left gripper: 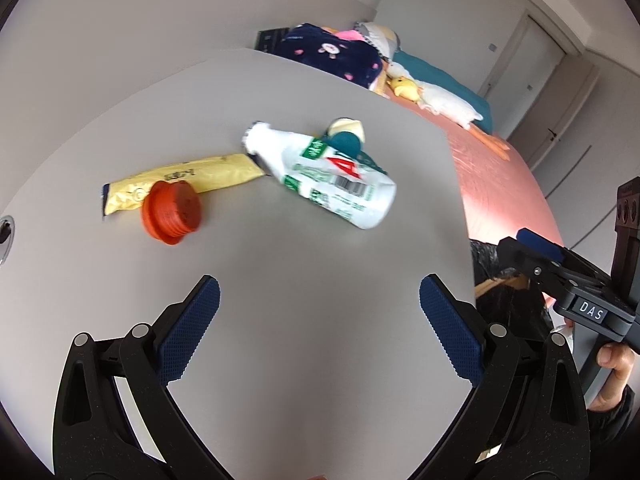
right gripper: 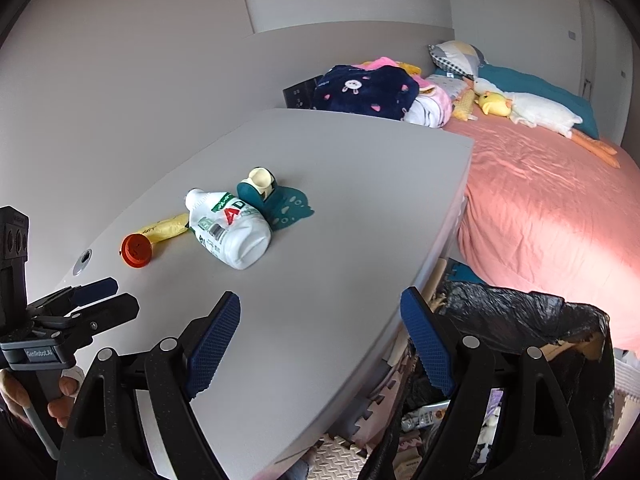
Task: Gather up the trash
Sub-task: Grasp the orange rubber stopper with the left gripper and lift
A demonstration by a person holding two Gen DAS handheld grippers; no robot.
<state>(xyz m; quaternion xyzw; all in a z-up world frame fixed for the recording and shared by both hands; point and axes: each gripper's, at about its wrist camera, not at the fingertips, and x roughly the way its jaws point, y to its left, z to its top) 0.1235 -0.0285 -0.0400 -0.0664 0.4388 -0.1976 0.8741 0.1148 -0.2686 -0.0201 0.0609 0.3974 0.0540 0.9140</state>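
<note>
On the grey table [left gripper: 280, 280] lie a white plastic bottle [left gripper: 324, 174] on its side, a yellow wrapper [left gripper: 180, 186], an orange screw cap [left gripper: 172, 214] and a teal tape holder with a cream roll [left gripper: 346, 136]. They also show in the right wrist view: the bottle [right gripper: 230, 228], the wrapper [right gripper: 166, 230], the cap [right gripper: 137, 251], the tape holder [right gripper: 264, 192]. My left gripper [left gripper: 320, 308] is open and empty, short of the trash. My right gripper [right gripper: 320, 328] is open and empty over the table's front right edge.
A bin lined with a black bag [right gripper: 520, 320] stands below the table's right edge, with trash inside. A bed with a pink sheet [right gripper: 540, 200], clothes and plush toys lies beyond. A round cable hole [right gripper: 83, 261] is at the table's left. A wall is behind.
</note>
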